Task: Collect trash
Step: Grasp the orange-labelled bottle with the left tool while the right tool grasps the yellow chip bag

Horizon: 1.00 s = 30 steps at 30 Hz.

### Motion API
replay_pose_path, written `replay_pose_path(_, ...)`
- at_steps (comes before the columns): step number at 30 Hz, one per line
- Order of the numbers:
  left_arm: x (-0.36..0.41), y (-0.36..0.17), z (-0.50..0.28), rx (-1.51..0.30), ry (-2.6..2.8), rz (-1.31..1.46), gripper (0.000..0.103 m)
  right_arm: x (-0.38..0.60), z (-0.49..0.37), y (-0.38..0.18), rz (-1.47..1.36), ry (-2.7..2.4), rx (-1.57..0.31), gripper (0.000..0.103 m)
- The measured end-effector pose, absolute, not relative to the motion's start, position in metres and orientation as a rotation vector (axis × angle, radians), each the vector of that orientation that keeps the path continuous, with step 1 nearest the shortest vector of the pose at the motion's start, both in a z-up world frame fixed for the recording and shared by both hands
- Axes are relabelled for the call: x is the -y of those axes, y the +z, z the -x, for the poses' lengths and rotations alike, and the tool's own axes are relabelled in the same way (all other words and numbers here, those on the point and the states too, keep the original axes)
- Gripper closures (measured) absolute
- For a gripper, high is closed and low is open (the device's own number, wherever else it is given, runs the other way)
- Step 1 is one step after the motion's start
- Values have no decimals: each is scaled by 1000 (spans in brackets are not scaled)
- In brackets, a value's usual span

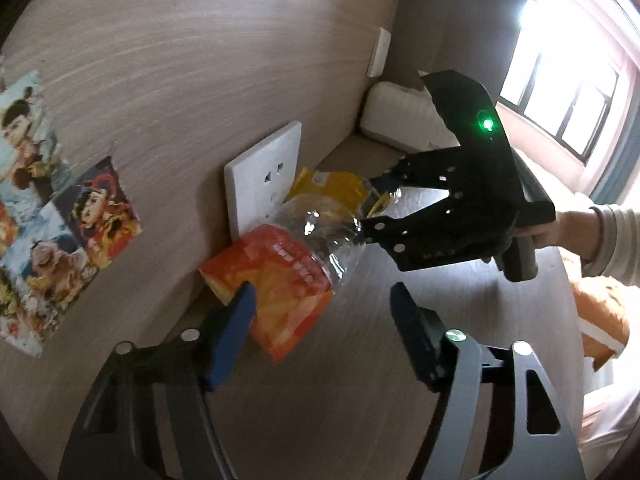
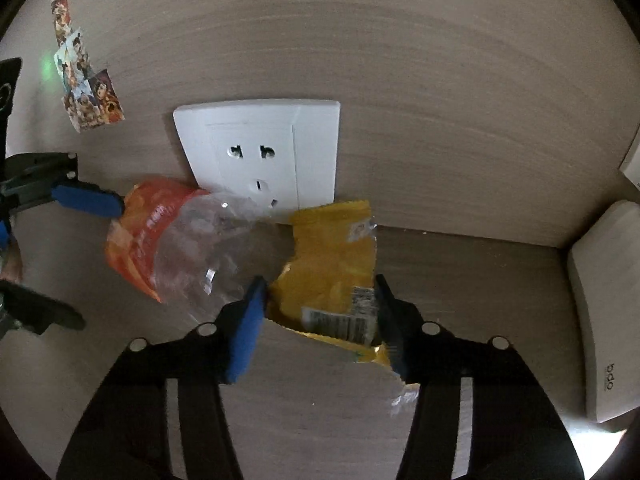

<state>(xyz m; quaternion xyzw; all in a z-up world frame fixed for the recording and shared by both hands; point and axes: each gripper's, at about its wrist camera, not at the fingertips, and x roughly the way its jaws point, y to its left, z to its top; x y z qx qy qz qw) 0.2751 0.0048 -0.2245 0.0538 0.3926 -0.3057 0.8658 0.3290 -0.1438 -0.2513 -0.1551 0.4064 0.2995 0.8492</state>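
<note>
An orange and clear plastic wrapper (image 1: 280,280) lies on the wooden desk against the wall, below the socket. My left gripper (image 1: 324,312) is open, its left finger (image 1: 234,332) touching the wrapper's near edge. A torn yellow snack bag (image 2: 332,276) lies to the right of the wrapper (image 2: 168,248). My right gripper (image 2: 320,316) is open with its jaws on either side of the yellow bag's near end. In the left wrist view the right gripper (image 1: 376,204) reaches over the yellow bag (image 1: 332,188).
A white wall socket (image 2: 260,152) sits on the wood panel behind the trash. Cartoon stickers (image 1: 48,208) are stuck on the wall to the left. A white router-like box (image 2: 604,316) stands at the right. A window (image 1: 560,92) is far right.
</note>
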Motion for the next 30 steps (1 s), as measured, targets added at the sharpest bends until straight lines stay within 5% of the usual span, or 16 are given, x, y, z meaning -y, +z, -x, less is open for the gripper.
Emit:
replay_pose_path(19, -7, -249, -284, -880, -603, -125, 36, 142, -333, -246, 349, 649, -861, 53)
replay_pose_path(21, -1, -254, -292, -898, -628, -91, 62, 138, -329, -245, 365, 645, -847, 58)
replay_pose_path(25, 14, -252, -299, -899, -595, -76, 75, 143, -326, -239, 368, 630, -833, 76)
replay_pose_path(30, 32, -228, -280, -864, -547, -60, 96, 165, -303, -209, 307, 621, -786, 78)
